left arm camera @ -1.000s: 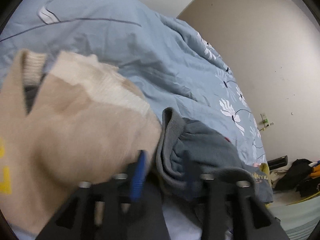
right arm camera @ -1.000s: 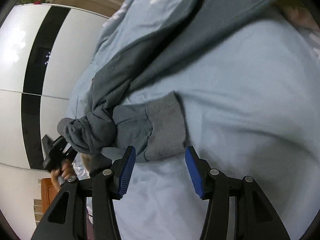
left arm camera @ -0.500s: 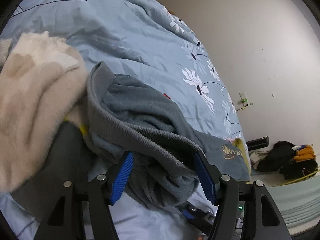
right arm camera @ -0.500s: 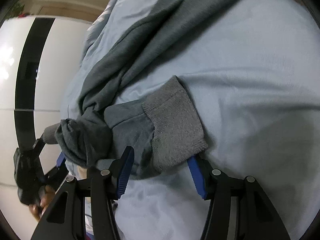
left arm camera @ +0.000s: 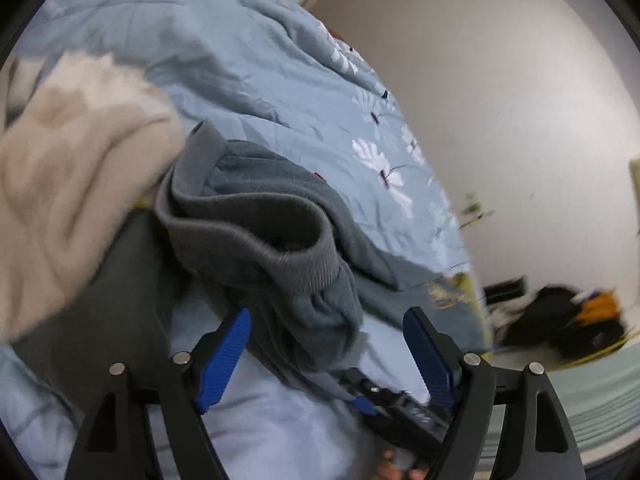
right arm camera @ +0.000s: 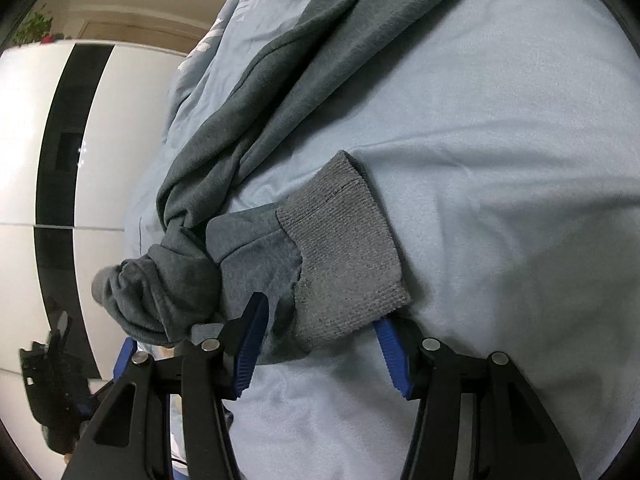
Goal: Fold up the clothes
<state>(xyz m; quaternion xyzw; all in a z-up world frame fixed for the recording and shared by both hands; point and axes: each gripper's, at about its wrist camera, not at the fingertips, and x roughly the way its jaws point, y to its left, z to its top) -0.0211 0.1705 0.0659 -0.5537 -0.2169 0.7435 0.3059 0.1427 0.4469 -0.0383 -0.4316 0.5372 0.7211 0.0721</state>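
On the bed [right arm camera: 500,120], over its pale blue sheet, lies a grey-green sweatshirt [right arm camera: 280,60], bunched and twisted near one sleeve.

Right claw [right arm camera: 320,344]: jaws wide apart, straddling the ribbed cuff [right arm camera: 344,256] of the sleeve. Cuff lies between the blue pads; the left pad seems to touch the sleeve fabric, but no pinch is made. Nothing held.

Left claw [left arm camera: 332,352]: also wide open, nothing clamped. A rolled ribbed hem or collar [left arm camera: 280,248] of the same garment sits just ahead, with a fold of it hanging down between the fingers. Exact contact unclear; the frame is blurred.

Cream knit garment [left arm camera: 68,168] lies beside the sweatshirt on the left, touching it. Floral duvet [left arm camera: 280,92] is heaped behind. Dark bags [left arm camera: 560,320] are on the floor, well apart.

Handling judgement: fleece-weight knit, soft, limp, moderately heavy; it will sag and drag when lifted by one point. Not slippery, not fragile. Ribbed cuff is the thickest, firmest edge, so it makes a good hold for the right side. The left should take the hem rib, not the loose middle. The knotted bunch needs shaking out before any fold.
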